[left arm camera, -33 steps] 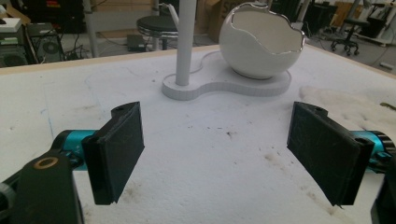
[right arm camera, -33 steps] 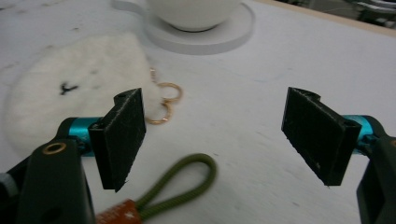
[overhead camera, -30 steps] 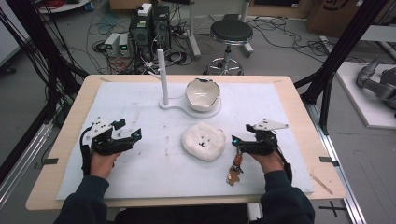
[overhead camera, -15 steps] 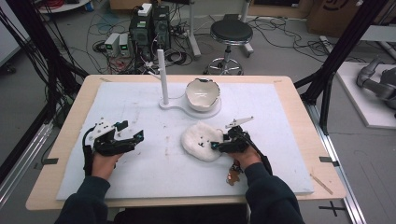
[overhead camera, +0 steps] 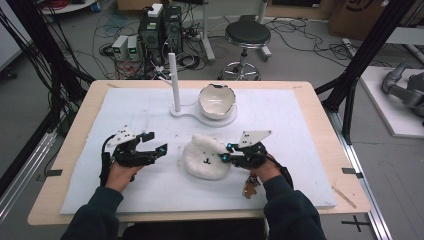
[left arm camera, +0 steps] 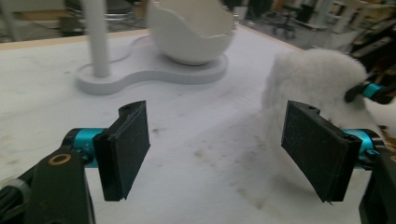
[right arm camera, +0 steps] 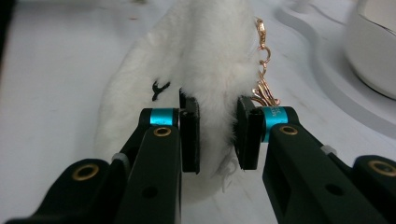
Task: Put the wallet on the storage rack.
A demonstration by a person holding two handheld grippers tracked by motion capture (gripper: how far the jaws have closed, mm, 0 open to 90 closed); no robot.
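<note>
Right tongs (right arm camera: 217, 133) nearly closed, pinching a fold of the white plush toy (overhead camera: 205, 157) at its right edge; fur bulges between the jaws, hiding the pad faces. Plush lying near the middle of the white-covered desk (overhead camera: 300, 130), small black face marks on top. Gold clasp (right arm camera: 264, 70) beside the fur in the right gripper view, its far end blurred. Left tongs (left arm camera: 217, 149) wide open, holding nothing, just left of the plush and apart from it. Behind, an egg-shaped white bowl (overhead camera: 216, 100) and an upright post (overhead camera: 173, 80) on a shared white base. Small brownish object (overhead camera: 248, 189) under the right wrist, possibly a charm, too small to tell.
</note>
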